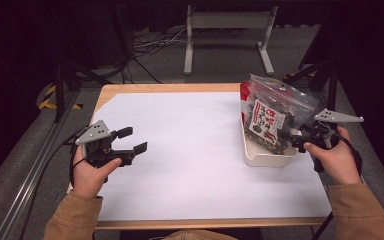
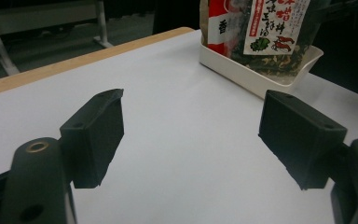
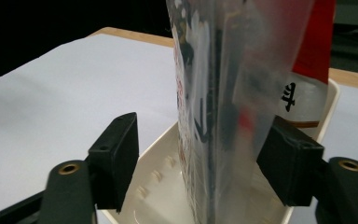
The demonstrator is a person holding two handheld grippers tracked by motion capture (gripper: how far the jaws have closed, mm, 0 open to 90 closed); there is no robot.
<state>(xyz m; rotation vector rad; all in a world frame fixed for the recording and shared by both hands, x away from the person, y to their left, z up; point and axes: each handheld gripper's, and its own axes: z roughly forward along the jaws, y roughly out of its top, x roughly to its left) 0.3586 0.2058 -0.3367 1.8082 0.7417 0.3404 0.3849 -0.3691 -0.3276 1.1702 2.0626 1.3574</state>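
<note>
Standing upright in the white tray (image 1: 265, 157) at the right side of the counter (image 1: 190, 150), the snack bag (image 1: 272, 112) is straddled by the right tool (image 3: 200, 161), whose jaws are spread apart with a flat face of the bag toward each and no grip yet seen. The bag's long axis runs vertically, its thin edge pointing back toward that tool, so a plain closing of the jaws is judged to be what a grasp calls for. The left tool (image 1: 130, 142), also held open, is kept well apart over the bare counter, with the bag lying far across from it.
</note>
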